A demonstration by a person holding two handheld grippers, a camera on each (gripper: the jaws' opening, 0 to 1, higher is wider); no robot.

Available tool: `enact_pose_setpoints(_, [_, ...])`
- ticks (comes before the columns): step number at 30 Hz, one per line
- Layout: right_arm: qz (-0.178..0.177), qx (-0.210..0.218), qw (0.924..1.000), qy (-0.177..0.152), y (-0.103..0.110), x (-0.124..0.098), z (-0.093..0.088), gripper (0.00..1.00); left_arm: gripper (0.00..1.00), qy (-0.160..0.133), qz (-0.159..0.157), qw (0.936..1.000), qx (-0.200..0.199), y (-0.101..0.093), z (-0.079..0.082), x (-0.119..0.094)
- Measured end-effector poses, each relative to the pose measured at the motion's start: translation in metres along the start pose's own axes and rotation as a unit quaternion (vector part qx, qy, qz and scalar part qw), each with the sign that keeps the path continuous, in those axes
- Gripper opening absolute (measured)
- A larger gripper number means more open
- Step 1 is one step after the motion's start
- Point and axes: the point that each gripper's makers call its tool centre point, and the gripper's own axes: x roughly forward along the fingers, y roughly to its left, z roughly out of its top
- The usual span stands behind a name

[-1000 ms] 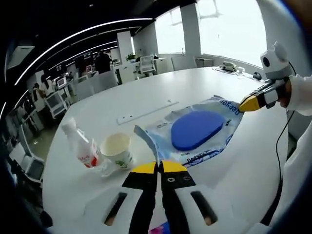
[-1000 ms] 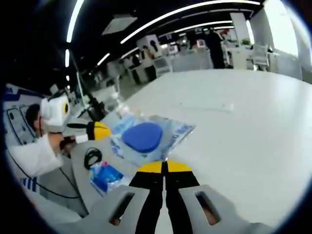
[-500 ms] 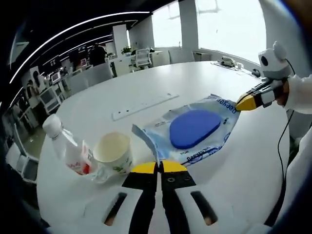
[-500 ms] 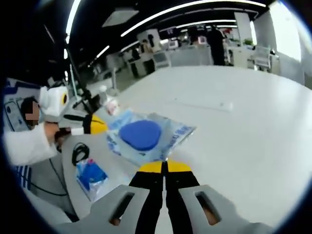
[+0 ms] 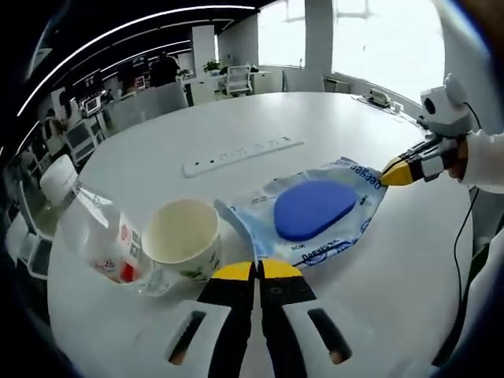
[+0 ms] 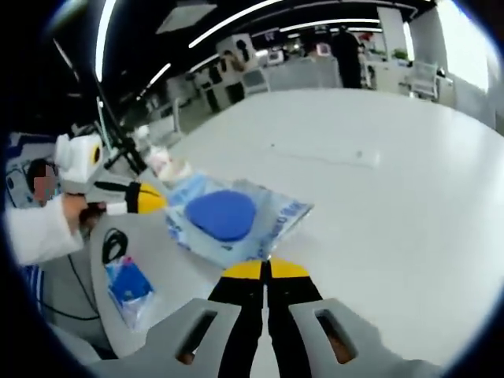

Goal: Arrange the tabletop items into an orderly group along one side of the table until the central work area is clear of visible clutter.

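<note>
A light-blue wipes packet with a dark blue oval lid lies on the white round table. My left gripper is shut, its yellow tips pinching the packet's near edge. The right gripper's yellow tip meets the packet's far right corner. In the right gripper view the same packet lies ahead; my right gripper is shut at its near corner, and the left gripper touches its left edge. A paper cup and a tipped plastic bottle sit left of my left jaws.
A white power strip lies across the table beyond the packet. A small blue packet and a black cable lie near the table's edge by the person's sleeve. Office desks and chairs stand beyond.
Both views have shifted with the hands; in the left gripper view the cup and bottle now look larger and nearer. Both grippers stay shut at the packet's opposite edges.
</note>
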Motion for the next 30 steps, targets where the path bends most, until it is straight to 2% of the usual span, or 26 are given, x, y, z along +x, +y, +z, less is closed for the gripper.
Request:
enact_pose_setpoints(3, [-0.002,0.007,0.9999,0.011,-0.005,0.007,-0.007,0.00,0.00,0.010,-0.005,0.9999,-0.008,0.000,-0.005,0.005])
enact_pose_setpoints(12, [-0.003,0.040,0.9987,0.032,-0.016,0.023,-0.015,0.00,0.00,0.023,-0.006,0.9970,-0.074,0.005,-0.018,0.018])
enact_pose_setpoints(14, [-0.002,0.049,0.9982,0.036,-0.016,0.026,-0.018,0.00,0.00,0.027,-0.004,0.9943,-0.103,0.007,-0.023,0.021])
enact_pose_setpoints(15, [-0.002,0.072,0.9968,0.035,-0.015,0.027,-0.021,0.00,0.00,0.029,-0.001,0.9937,-0.108,0.008,-0.026,0.022])
enact_pose_setpoints(20, [-0.006,0.081,0.9958,0.041,-0.019,0.032,-0.031,0.00,0.00,0.039,0.010,0.9874,-0.153,0.014,-0.041,0.030])
enact_pose_setpoints(22, [-0.006,0.102,0.9937,0.044,-0.021,0.034,-0.034,0.00,0.00,0.041,0.014,0.9843,-0.171,0.014,-0.044,0.032])
enact_pose_setpoints(23, [-0.005,0.117,0.9921,0.044,-0.022,0.035,-0.036,0.00,0.00,0.033,0.018,0.9829,-0.180,0.015,-0.043,0.033])
enact_pose_setpoints(25, [-0.003,0.126,0.9912,0.042,-0.023,0.036,-0.035,0.00,0.00,0.039,0.022,0.9793,-0.197,0.015,-0.045,0.033])
enact_pose_setpoints(27, [-0.002,0.130,0.9905,0.044,-0.025,0.039,-0.037,0.00,0.00,0.033,0.024,0.9769,-0.210,0.016,-0.043,0.033])
enact_pose_setpoints(30, [-0.003,0.150,0.9879,0.038,-0.027,0.040,-0.038,0.00,0.00,0.033,0.026,0.9771,-0.209,0.015,-0.043,0.033])
